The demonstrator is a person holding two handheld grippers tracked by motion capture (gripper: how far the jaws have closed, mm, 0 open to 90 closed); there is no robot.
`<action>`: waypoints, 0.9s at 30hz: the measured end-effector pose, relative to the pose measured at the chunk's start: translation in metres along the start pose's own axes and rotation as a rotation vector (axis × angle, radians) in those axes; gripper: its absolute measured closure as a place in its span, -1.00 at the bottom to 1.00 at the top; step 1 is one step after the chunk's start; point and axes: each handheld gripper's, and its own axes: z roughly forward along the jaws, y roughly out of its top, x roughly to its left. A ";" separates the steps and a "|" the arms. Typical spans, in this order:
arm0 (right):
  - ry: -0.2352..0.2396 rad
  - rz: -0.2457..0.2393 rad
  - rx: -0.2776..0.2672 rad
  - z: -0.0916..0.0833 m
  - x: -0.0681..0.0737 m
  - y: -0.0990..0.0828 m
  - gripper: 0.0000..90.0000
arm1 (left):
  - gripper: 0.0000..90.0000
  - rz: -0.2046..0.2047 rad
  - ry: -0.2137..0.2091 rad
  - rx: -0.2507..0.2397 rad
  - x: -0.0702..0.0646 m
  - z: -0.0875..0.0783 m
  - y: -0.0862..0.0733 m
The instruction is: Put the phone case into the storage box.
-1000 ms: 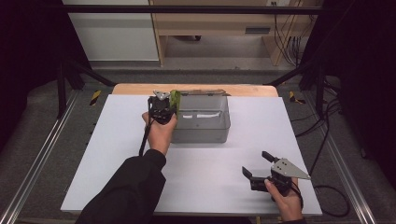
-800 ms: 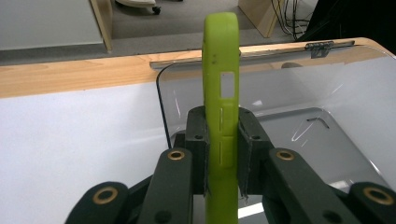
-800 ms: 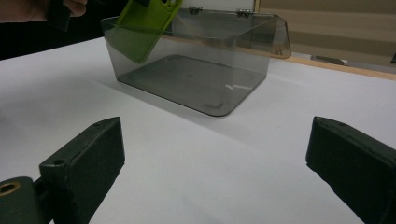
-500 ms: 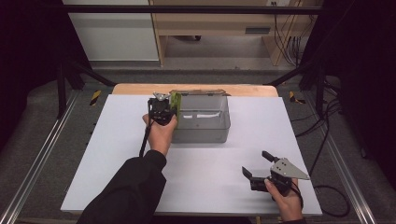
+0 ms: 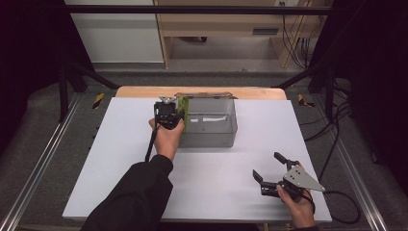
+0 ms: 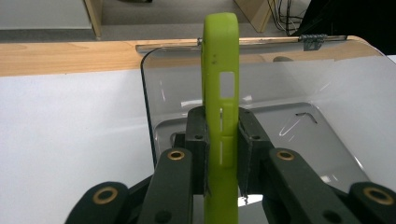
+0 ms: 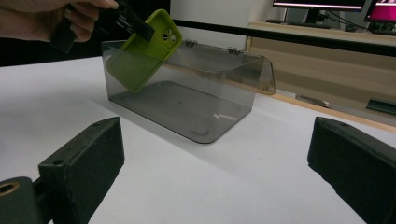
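Lime-green soft phone case (image 6: 221, 116) stands edge-on, pinched in the left hand-held gripper (image 5: 169, 111), tilted over the near-left corner of the smoky clear plastic box (image 5: 211, 126). Right hand-held gripper (image 5: 269, 169) gapes wide, empty, well apart on the white counter (image 5: 120, 144).

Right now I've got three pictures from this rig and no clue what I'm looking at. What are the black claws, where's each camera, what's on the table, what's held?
No robot here: a person holds a hand tool with two black fingers in each hand. The high view looks down on the white table. The other two cameras ride on the tools and look along their fingers. On the table stands a clear smoky plastic box, its hinged lid open at the far side. The left gripper is shut on a green phone case, holding it on edge, tilted, over the box's left end. The right gripper rests near the table's front right, open and holding nothing.
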 end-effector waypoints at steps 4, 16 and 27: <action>0.000 -0.002 0.000 0.000 0.000 0.000 -0.92 | 0.73 -0.006 -0.005 0.005 0.000 0.001 0.000; 0.007 0.000 0.005 0.001 0.001 0.000 -0.92 | 0.73 0.006 0.007 0.023 -0.002 0.002 -0.001; 0.009 0.004 0.017 0.001 0.002 -0.001 -0.92 | 0.72 0.020 0.011 0.028 0.001 0.003 -0.001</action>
